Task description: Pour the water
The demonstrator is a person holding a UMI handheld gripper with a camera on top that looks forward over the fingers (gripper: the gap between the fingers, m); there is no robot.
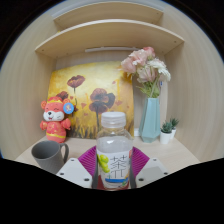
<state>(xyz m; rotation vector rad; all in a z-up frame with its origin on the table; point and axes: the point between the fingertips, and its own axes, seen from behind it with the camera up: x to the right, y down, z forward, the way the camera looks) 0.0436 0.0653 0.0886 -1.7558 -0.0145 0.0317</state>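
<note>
Here, lower centre of the frame: gripper [113, 172] with its jaws closed on the bottle [113, 150], both fingers [84, 168] pressing its sides at label height; bottle upright, clear plastic, white cap, pale green label with printed characters; whether its base touches the surface [180, 155] is hidden. Lower left, just beside the bottle: grey mug [47, 155], standing on the light wooden surface, handle to the left. Behind the mug, left of centre: red and orange plush toy [55, 118], upright. Right of centre: tall pale blue vase [150, 118] holding pink and white flowers [146, 68]; small potted plant [168, 131] just beside it. Farthest back: yellow painting with red poppies [90, 95] against the wall; curved wooden shelf [110, 35] across the upper frame.
</note>
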